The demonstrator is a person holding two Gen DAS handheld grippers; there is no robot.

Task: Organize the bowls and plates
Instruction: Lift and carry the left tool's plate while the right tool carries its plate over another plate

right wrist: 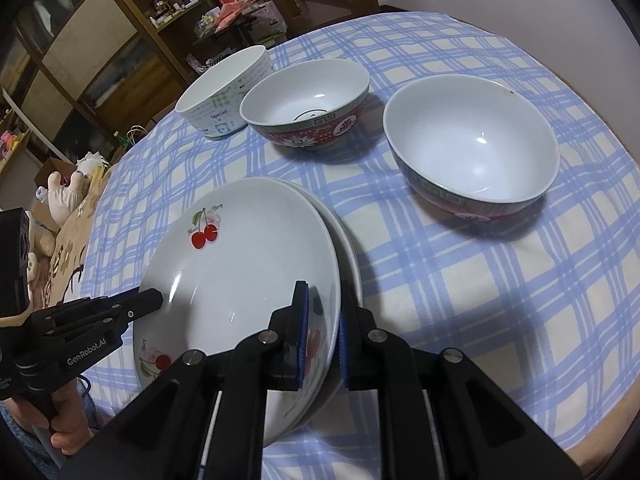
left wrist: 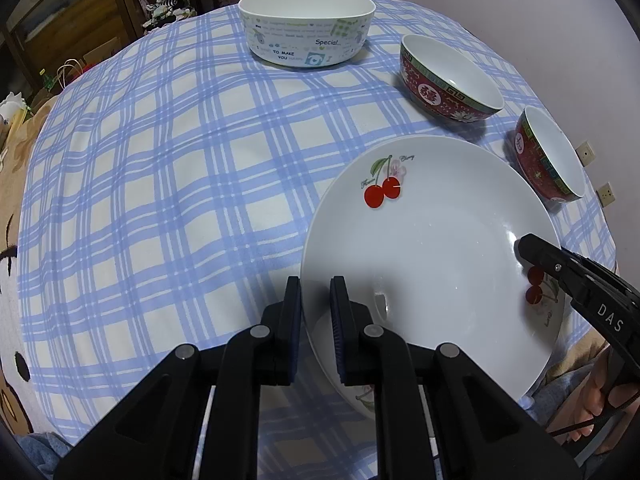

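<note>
Only the right wrist view reveals a second plate [right wrist: 352, 256] peeking out beneath the cherry plate [right wrist: 240, 264], plus wooden shelving [right wrist: 80, 40] at upper left. The left wrist view shows two wall sockets [left wrist: 586, 153] at right. A blue checked tablecloth [left wrist: 160, 160] covers the table. Along its far side, left to right, stand a white printed bowl [left wrist: 306, 28] and two red patterned bowls [left wrist: 450, 78] [left wrist: 550, 154]. The left gripper [left wrist: 316, 304] clamps the cherry plate's left rim; the right gripper [right wrist: 324, 320] clamps its right rim. Both point steeply down, and the plate sits tilted at lower centre.
</note>
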